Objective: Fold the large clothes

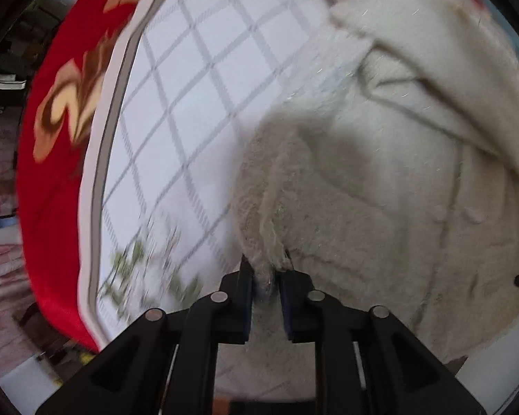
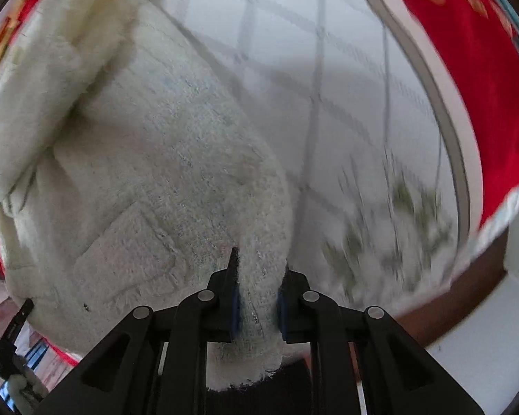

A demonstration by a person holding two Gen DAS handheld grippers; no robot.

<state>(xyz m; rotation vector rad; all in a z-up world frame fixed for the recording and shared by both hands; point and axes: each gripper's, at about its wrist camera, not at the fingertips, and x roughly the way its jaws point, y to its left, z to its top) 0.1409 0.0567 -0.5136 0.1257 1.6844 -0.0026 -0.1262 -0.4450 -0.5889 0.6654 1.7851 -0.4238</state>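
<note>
- Gripping a bunched fold of the cream fleece coat (image 1: 380,180), the left gripper (image 1: 265,269) has its fingers clamped on it.
- Right gripper (image 2: 257,269) likewise pinches the coat.
- Coat lies on the checked sheet (image 1: 176,110), over a red blanket (image 1: 52,173).

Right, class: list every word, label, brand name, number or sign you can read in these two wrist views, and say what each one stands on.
None can be read in either view.
Fluffy cream coat: no label or tag showing.
Checked sheet: grid lines and blurred green sprigs only.
Red blanket: flower pattern, no lettering.
</note>
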